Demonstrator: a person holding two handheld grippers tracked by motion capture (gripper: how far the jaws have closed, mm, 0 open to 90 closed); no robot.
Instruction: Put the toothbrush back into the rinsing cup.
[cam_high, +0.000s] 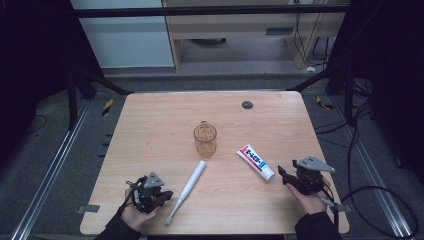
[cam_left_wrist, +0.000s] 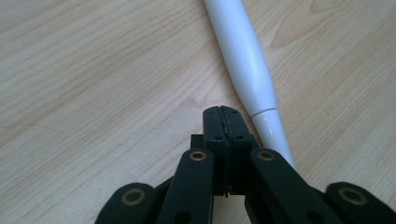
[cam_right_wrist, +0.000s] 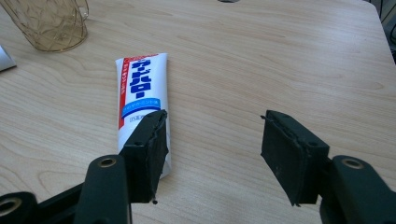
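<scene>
On the pale wooden table (cam_high: 150, 120), everything sits around one landmark, the amber ribbed plastic cup with a handle (cam_high: 205, 139), which stands upright near the middle. Nearer the person from the cup and a little to its left lies the long white electric toothbrush (cam_high: 188, 184). Its long axis runs diagonally, with the thick handle end close to the cup and the small brush head pointing away from it, toward the person's left hand. To the cup's right lies the white toothpaste tube with blue lettering and a red band (cam_high: 255, 162), flat on the table. Its crimped end is nearer the cup and its cap end points away, toward the right gripper.

The left gripper (cam_high: 159, 196) rests just beside the toothbrush's thin neck, farther from the cup than the handle. Its jaws are pressed together and grip nothing, as the left gripper view shows (cam_left_wrist: 223, 122). The right gripper (cam_right_wrist: 212, 140) has its jaws spread wide and empty, with one jaw in front of the tube's near end.

The step in hand looks like a pick-up of the tube. It would go best with the spread jaws centred across the tube's width, square to its long axis, and lowered to the table before closing gently.
</scene>
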